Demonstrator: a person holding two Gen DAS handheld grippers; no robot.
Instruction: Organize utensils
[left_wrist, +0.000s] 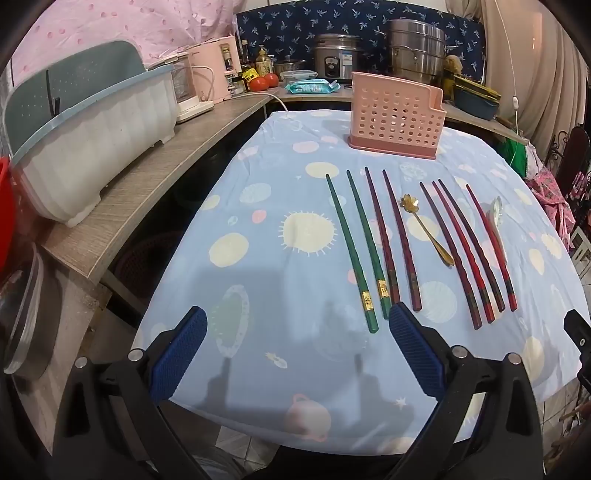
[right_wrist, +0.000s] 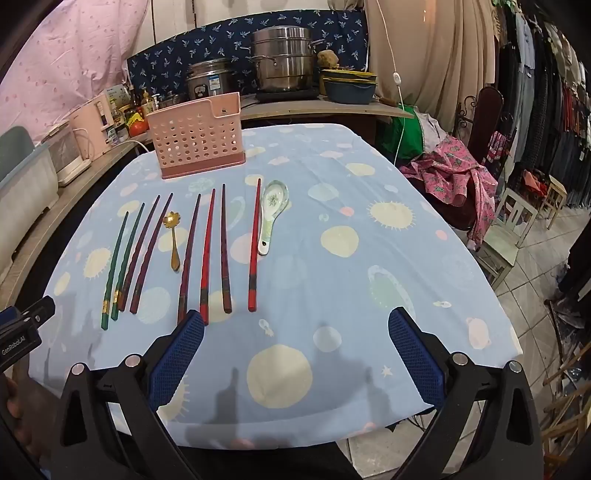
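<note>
A pink perforated utensil holder (left_wrist: 395, 116) (right_wrist: 197, 136) stands at the far side of the table. In front of it lie two green chopsticks (left_wrist: 351, 251) (right_wrist: 118, 258), several dark red and red chopsticks (left_wrist: 461, 254) (right_wrist: 207, 251), a gold spoon (left_wrist: 428, 230) (right_wrist: 173, 240) and a white ceramic spoon (left_wrist: 496, 218) (right_wrist: 271, 210). My left gripper (left_wrist: 295, 354) is open and empty, above the near table edge, left of the chopstick handles. My right gripper (right_wrist: 295, 358) is open and empty, near the front edge, right of the chopsticks.
The table has a light blue patterned cloth (left_wrist: 280, 184) (right_wrist: 369, 229). A wooden counter (left_wrist: 147, 192) on the left holds a white dish rack bin (left_wrist: 96, 147) and pink appliances. Steel pots (right_wrist: 284, 59) stand behind. Chairs and clothes (right_wrist: 450, 166) crowd the right side.
</note>
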